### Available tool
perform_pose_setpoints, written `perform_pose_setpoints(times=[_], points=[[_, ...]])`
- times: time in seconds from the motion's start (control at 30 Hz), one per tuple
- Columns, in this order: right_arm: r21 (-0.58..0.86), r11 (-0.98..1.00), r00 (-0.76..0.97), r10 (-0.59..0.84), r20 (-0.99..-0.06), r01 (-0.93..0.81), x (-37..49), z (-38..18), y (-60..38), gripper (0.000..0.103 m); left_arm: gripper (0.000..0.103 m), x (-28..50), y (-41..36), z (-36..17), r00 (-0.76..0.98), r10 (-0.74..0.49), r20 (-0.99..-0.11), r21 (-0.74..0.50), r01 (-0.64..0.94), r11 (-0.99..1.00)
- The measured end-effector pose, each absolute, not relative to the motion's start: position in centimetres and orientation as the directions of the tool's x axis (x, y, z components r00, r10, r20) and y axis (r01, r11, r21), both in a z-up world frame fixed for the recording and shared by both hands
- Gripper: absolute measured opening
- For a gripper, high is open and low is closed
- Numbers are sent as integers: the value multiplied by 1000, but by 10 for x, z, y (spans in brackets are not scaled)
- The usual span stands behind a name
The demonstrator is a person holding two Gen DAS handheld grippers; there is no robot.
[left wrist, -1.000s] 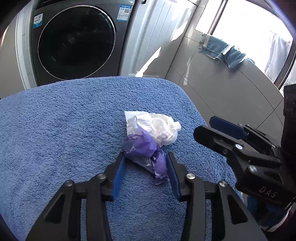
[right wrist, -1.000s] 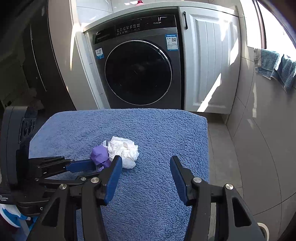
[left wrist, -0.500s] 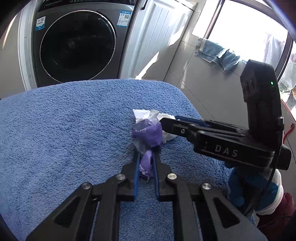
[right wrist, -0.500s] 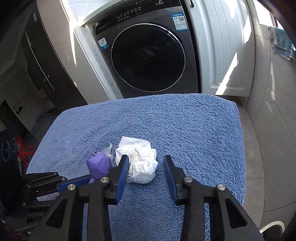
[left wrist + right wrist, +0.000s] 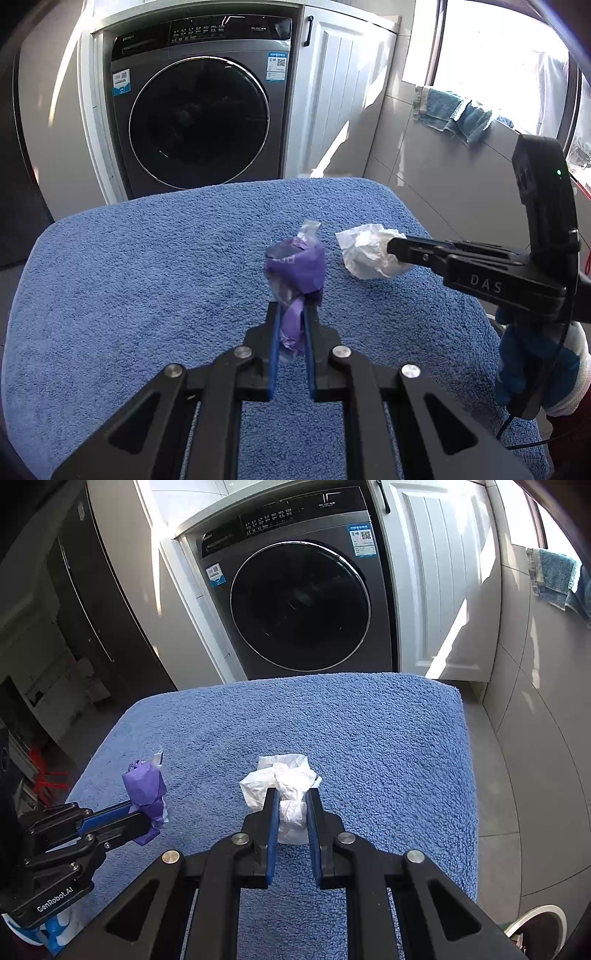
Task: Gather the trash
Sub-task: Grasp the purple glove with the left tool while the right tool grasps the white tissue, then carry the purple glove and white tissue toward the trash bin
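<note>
Left gripper (image 5: 291, 325) is clamped tight on the purple wrapper (image 5: 295, 269), its blue pads pinching the twisted lower end while the crumpled bulk stands up above the tips, over the blue towel (image 5: 147, 277) that covers the surface. Over on the other side, the right gripper (image 5: 290, 812) is squeezed onto the white tissue wad (image 5: 284, 782), and the loose paper bunches out ahead of the pads. The two bits of trash sit apart now, wrapper to the left, tissue to the right, each in its own grip. Behind the surface there is the dark washing machine (image 5: 299, 605), with a white cabinet door (image 5: 439, 576) beside it, and a blue cloth (image 5: 454, 114) draped over the sill by the bright window.
</note>
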State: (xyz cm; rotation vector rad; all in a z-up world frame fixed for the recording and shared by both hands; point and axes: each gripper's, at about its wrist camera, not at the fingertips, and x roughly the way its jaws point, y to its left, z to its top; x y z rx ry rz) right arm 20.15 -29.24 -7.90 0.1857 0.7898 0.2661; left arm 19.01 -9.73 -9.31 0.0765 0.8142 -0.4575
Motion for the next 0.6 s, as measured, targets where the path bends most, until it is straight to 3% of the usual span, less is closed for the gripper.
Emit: perform_pose_setpoints(times=[0.6], points=[[172,959,734,283,-617,-225,97,-6,-226,14,11,100,-22,-23,734,-259,-629,-36,305,952]])
